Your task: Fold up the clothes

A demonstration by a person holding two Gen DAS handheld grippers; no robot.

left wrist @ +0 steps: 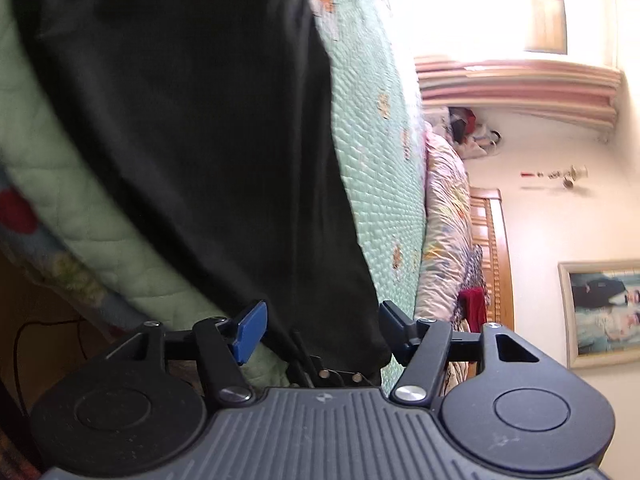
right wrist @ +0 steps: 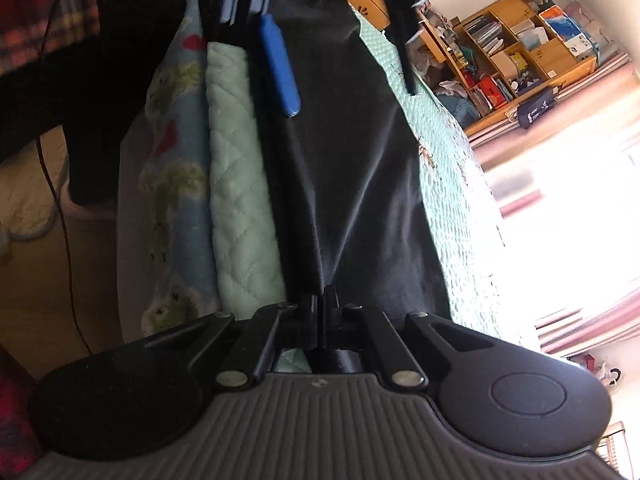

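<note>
A black garment lies spread on a pale green quilt that covers a bed. In the left wrist view my left gripper stands open, its blue pads on either side of the garment's near edge and not pressing on it. In the right wrist view the same black garment runs away from me along the quilt. My right gripper is shut on the garment's near edge, and the cloth gathers into folds at the closed fingers. The left gripper shows at the far end, open over the cloth.
The bed's edge drops to a floral blanket and the floor on the left. A person's dark leg and a thin cable are beside it. A wooden headboard, a framed picture, curtains and a cluttered wooden shelf line the room.
</note>
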